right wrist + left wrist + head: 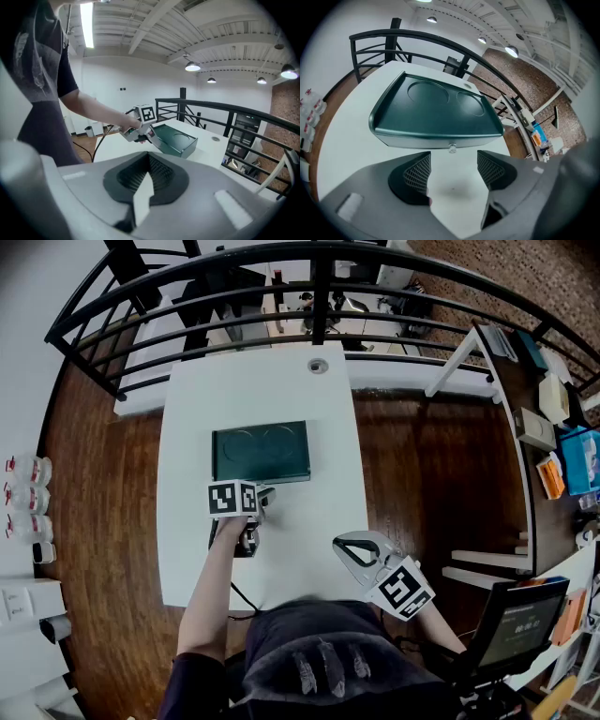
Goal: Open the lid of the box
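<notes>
A dark green box (261,452) lies shut in the middle of the white table (197,549). Its lid (436,110) has two round recesses, and a small silver knob (452,148) sticks out of its front wall. My left gripper (265,493) hovers just in front of that wall, open. In the left gripper view the left gripper (453,168) has only bare table between its pads, and the knob sits just beyond its fingertips. My right gripper (345,545) rests by the table's right front edge, shut and empty. From the right gripper (150,174) I see the box (177,139) and the left gripper (140,132) further off.
A black railing (319,296) runs behind the table's far edge. A round grommet (318,365) sits near the far edge of the table. Shelves with boxes (553,446) stand at the right and bottles (28,493) at the left. A screen (520,624) stands at the lower right.
</notes>
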Available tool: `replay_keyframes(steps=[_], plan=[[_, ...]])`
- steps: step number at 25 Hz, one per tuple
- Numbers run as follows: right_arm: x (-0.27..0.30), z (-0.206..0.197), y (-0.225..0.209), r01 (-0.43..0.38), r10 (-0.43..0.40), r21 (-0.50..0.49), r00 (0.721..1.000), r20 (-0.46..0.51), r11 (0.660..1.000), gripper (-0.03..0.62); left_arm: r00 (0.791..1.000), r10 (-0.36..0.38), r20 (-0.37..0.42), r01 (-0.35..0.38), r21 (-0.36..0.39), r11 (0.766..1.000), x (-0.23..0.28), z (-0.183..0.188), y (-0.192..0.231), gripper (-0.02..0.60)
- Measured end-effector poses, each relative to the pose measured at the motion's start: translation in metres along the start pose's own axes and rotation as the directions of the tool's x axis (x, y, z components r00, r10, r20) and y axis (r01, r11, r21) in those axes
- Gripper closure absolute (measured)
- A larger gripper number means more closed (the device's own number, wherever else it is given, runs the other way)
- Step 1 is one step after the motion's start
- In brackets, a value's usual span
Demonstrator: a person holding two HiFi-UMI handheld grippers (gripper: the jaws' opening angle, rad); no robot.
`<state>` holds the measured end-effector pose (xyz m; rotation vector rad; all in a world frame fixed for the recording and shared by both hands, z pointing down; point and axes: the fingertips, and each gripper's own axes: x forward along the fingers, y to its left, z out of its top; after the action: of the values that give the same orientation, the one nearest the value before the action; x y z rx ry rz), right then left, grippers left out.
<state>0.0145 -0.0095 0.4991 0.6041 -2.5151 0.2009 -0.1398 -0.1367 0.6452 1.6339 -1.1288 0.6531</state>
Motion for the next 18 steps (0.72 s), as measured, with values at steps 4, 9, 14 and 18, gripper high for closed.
replay_keyframes(steps=[4,9,14,18], plan=[[-0.003,-0.002,0.0,-0.003,0.003,0.004,1.0,0.001,1.0,0.592,0.998,0.047,-0.039,-0.048,-0.044,0.998,0.012,0.001,0.012,0.261],[-0.008,-0.007,-0.005,-0.007,0.007,0.002,1.0,0.003,1.0,0.592,0.989,0.116,-0.092,-0.121,-0.056,0.991,0.029,-0.004,0.019,0.339],[-0.009,-0.008,-0.005,-0.008,0.008,-0.002,1.0,0.004,1.0,0.592,0.992,0.081,-0.1,-0.088,-0.067,0.994,0.033,-0.005,0.01,0.418],[-0.009,-0.008,-0.003,-0.006,0.006,-0.004,1.0,0.007,1.0,0.592,0.994,0.046,-0.099,-0.055,-0.096,0.994,0.034,-0.005,0.004,0.495]])
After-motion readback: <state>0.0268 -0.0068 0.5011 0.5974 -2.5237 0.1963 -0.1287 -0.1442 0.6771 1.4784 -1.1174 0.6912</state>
